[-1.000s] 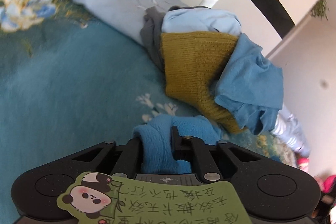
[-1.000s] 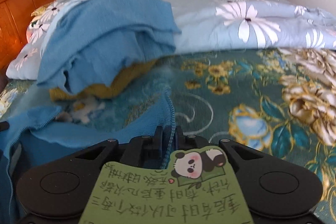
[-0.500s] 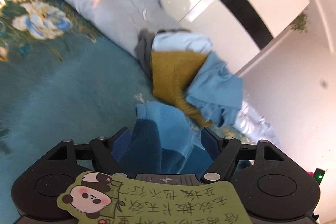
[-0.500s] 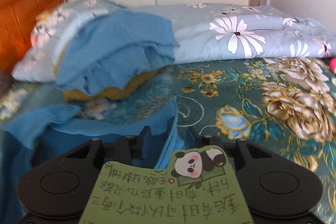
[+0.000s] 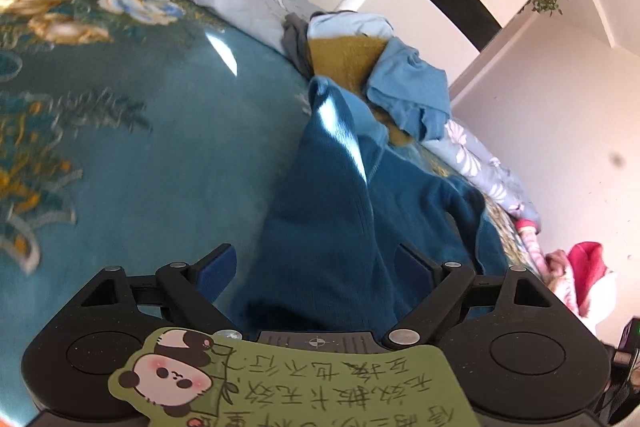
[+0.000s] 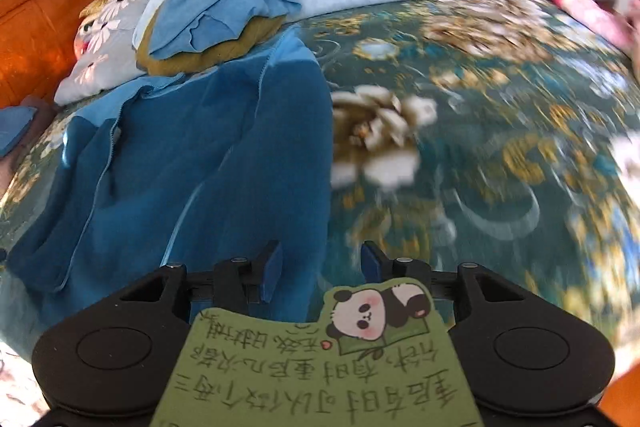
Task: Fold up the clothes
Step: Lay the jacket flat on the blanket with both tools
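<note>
Release is done: left gripper (image 5: 316, 265) now stands wide and empty, right gripper (image 6: 320, 269) is opening, and the dark blue fleece zip jacket (image 6: 192, 147) lies stretched flat on the bed (image 5: 120, 147), ready for folding.

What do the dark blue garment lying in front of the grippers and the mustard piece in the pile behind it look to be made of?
Dark blue garment: looks like soft fleece or brushed knit, with a matte, slightly fuzzy surface, thick rounded folds and a zip edge.
Mustard piece: probably a chunky knit, wool or acrylic, judging by its coarse nubby texture; the ribbing is too blurred to confirm.
</note>
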Demonstrator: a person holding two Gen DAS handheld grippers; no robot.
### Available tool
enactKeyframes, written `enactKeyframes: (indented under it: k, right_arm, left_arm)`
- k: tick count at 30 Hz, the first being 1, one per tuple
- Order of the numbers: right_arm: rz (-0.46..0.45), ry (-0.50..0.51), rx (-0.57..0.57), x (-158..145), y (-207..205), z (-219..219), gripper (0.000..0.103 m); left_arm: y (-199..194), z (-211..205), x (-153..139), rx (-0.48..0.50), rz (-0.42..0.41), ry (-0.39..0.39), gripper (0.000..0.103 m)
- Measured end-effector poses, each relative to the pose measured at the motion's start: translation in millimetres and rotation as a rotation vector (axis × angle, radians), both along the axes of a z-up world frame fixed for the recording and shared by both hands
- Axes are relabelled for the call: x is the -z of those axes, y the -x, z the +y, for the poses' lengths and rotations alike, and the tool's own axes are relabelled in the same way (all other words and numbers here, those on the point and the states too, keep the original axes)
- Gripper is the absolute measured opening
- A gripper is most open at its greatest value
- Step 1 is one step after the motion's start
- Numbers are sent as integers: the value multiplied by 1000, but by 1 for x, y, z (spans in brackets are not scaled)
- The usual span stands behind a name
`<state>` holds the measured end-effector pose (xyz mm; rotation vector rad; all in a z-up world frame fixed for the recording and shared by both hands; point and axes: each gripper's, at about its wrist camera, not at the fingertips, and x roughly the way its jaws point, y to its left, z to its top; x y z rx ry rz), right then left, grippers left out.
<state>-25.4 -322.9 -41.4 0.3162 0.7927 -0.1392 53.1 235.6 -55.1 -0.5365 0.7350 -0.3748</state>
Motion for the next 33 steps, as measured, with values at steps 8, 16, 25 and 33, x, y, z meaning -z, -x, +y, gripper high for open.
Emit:
enactKeyframes:
  k: [8, 16, 25, 33]
  right_arm:
    - [-18, -52, 0, 4, 60, 24, 44]
    - [15, -14, -23, 26, 51, 43, 43]
    - [-23, -39, 127, 38, 38, 34, 15]
    - [-69, -13, 155, 25, 35, 32, 6]
  left_arm:
    - [21, 4, 6, 38, -8, -76, 86]
    - [13, -5, 26, 62, 35, -143, 85]
    - [-5, -4, 36, 16, 27, -142, 81]
    - [-7, -12, 30, 8, 27, -123, 40]
